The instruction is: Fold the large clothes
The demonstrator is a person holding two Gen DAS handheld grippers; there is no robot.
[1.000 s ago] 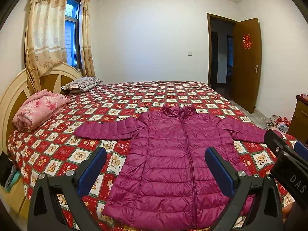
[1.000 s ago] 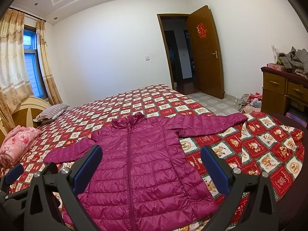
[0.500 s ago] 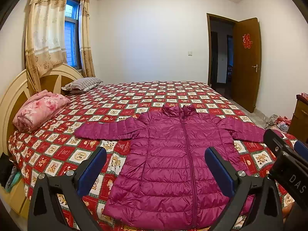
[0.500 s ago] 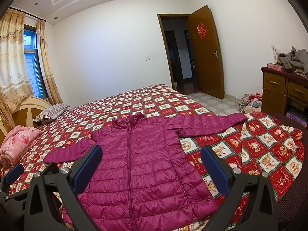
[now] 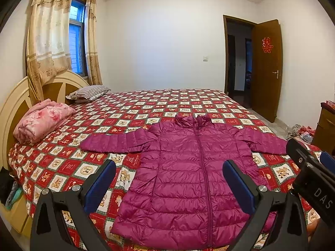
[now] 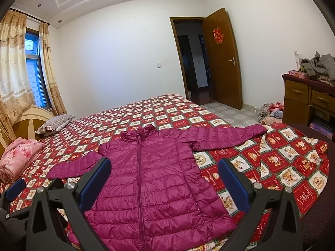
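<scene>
A magenta quilted puffer jacket [image 5: 188,177] lies flat and zipped on the bed, front up, collar away from me, both sleeves spread out to the sides. It also shows in the right wrist view [image 6: 155,188]. My left gripper [image 5: 169,184] is open and empty, held above the jacket's hem. My right gripper [image 6: 164,182] is open and empty, also held above the jacket's lower half. The right gripper's body shows at the right edge of the left wrist view [image 5: 309,175].
The bed has a red checked bedspread [image 5: 146,108] and a wooden headboard [image 5: 12,108] on the left. A folded pink blanket [image 5: 41,121] and a striped pillow [image 5: 88,92] lie by it. A wooden dresser [image 6: 307,100] with clothes and an open door [image 6: 222,58] stand to the right.
</scene>
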